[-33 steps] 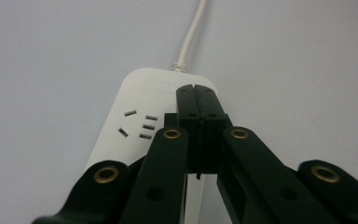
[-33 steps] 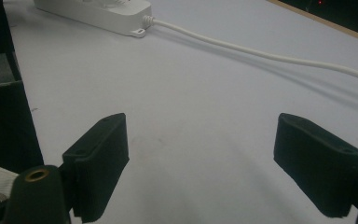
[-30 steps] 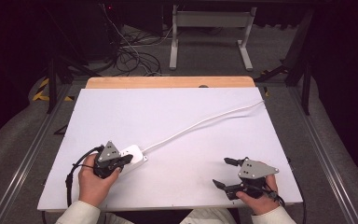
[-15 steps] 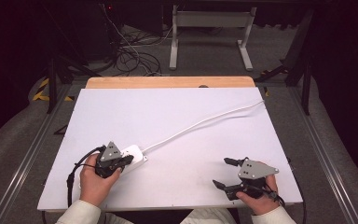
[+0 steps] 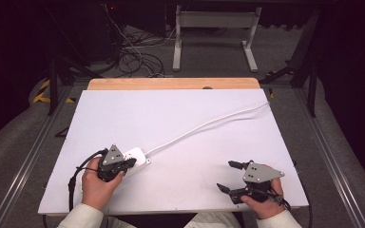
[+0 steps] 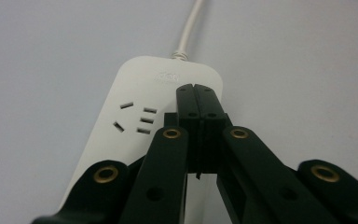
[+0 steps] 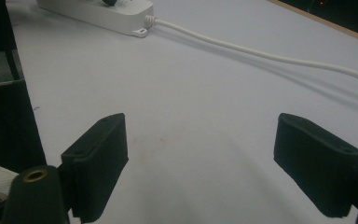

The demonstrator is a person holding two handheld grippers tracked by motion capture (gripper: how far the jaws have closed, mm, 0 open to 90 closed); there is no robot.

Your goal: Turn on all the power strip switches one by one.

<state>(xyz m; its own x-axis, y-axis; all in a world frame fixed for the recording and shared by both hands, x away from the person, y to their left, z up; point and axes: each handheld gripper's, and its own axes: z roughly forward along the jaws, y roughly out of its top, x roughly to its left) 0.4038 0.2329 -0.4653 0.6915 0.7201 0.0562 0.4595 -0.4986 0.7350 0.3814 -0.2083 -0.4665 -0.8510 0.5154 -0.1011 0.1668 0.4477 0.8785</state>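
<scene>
- We are looking down at a table (image 5: 171, 123) lying under a white sheet, with a strip of bare wood (image 5: 171, 83) showing along its far edge.
- A white power strip (image 5: 138, 156) is lying flat near our left front corner.
- Its white cord (image 5: 209, 124) is trailing across the sheet toward the far right corner.

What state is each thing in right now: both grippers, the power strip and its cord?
Left gripper: shut, tips over the strip's top.
Right gripper: open, nothing between the jaws.
Power strip: flat on the table, visible sockets unoccupied.
Cord: attached, trailing to the far right edge.
</scene>
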